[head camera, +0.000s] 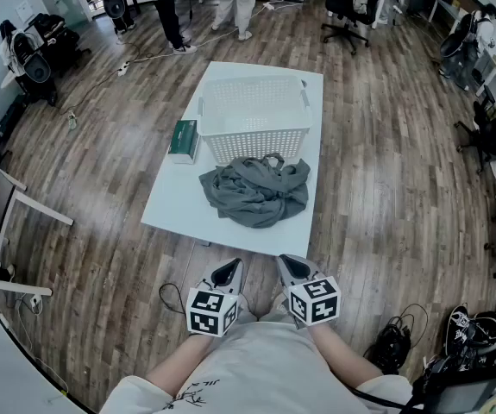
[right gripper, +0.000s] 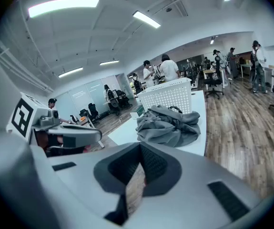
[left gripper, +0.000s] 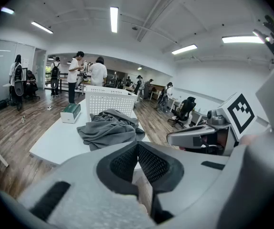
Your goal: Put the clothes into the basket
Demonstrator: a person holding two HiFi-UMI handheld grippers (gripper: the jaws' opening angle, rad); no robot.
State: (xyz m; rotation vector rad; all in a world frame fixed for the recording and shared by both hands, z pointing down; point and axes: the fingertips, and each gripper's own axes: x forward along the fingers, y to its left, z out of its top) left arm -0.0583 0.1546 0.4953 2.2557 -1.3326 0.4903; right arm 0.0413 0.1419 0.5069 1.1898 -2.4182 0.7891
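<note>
Grey clothes (head camera: pixel 256 190) lie on the table, well beyond both closed, empty grippers.

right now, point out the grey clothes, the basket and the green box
grey clothes (head camera: pixel 254 190), head view, middle of the pile
basket (head camera: pixel 249 142), head view, its near wall
green box (head camera: pixel 183 139), head view, its top

The floor (head camera: pixel 386 171) was wood-plank laminate. A white table (head camera: pixel 174 205) stood at centre. An office chair (head camera: pixel 348 11) stood beyond it. Ceiling strip lights (left gripper: pixel 114 18) were lit.
</note>
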